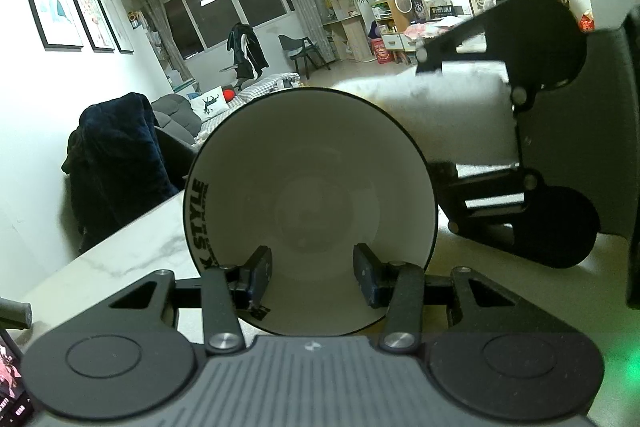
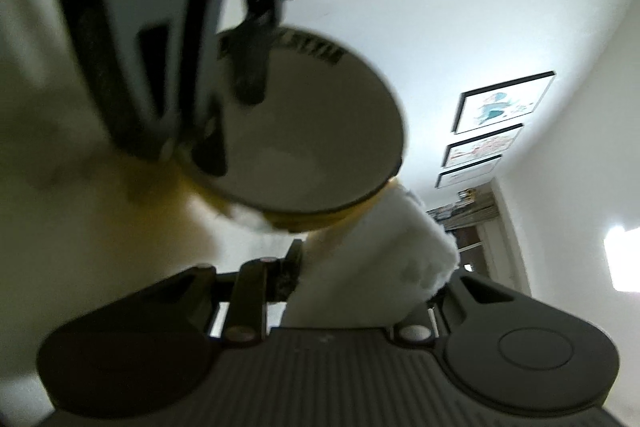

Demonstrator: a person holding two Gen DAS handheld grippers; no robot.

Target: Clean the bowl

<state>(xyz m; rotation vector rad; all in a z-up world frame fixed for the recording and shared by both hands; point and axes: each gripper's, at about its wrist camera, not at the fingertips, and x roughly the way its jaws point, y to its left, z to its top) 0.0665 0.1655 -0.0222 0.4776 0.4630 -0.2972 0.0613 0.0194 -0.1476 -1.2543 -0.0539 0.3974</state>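
Bowl (image 1: 308, 187) centre frame in left view, tipped on edge above marble table (image 1: 120, 259), mouth toward camera. Left gripper (image 1: 312, 279) pinches near rim, one finger inside, one outside. Right gripper (image 2: 344, 267) clamps white cloth (image 2: 372, 267), right of bowl in left view, beside rim, contact unclear. Interior looks clean, dim light. Wiping judged underway or about to start; set-down left.

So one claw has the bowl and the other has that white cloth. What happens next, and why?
Probably the right gripper should bring the white cloth over the rim into the bowl. The left gripper holds the bowl tipped up with its inside open, and the cloth sits just beyond the rim, outside it.
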